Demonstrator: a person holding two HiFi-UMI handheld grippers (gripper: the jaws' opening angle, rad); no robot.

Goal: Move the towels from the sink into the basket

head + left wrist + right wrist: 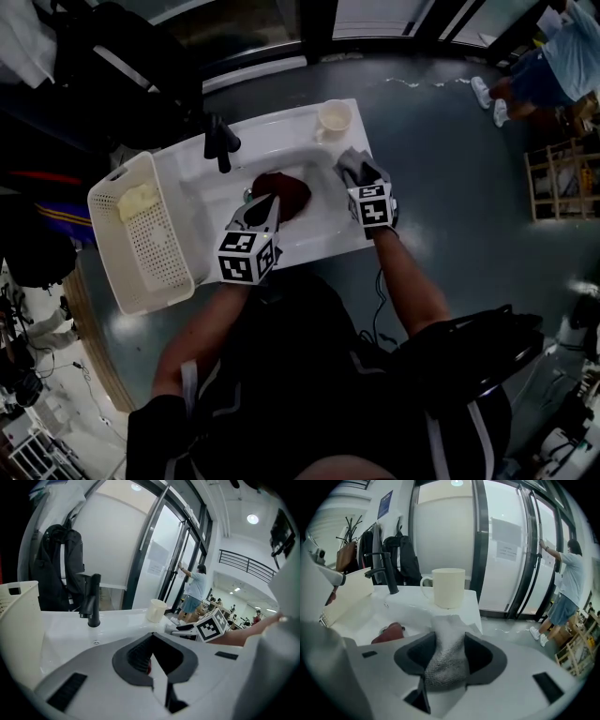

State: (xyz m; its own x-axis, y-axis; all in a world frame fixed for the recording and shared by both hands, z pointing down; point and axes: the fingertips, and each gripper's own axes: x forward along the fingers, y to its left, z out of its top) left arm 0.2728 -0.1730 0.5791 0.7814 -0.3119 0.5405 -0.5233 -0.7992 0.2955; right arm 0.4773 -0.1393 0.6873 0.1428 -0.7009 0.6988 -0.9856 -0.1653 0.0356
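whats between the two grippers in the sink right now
The dark red towel lies in the sink, between the left gripper and the right gripper. The head view shows this most clearly.

Faucet (221, 145) and mug (334, 117) (back rim) crowd the sink (192, 183); the basket (159, 264) top lies open.

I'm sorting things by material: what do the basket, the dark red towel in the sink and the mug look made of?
Basket: white matte plastic, going by its moulded, perforated walls. Dark red towel: soft cloth, since it lies crumpled; weave too small to tell. Mug: probably glazed ceramic, cream, smooth and thick-walled, though plastic is possible.
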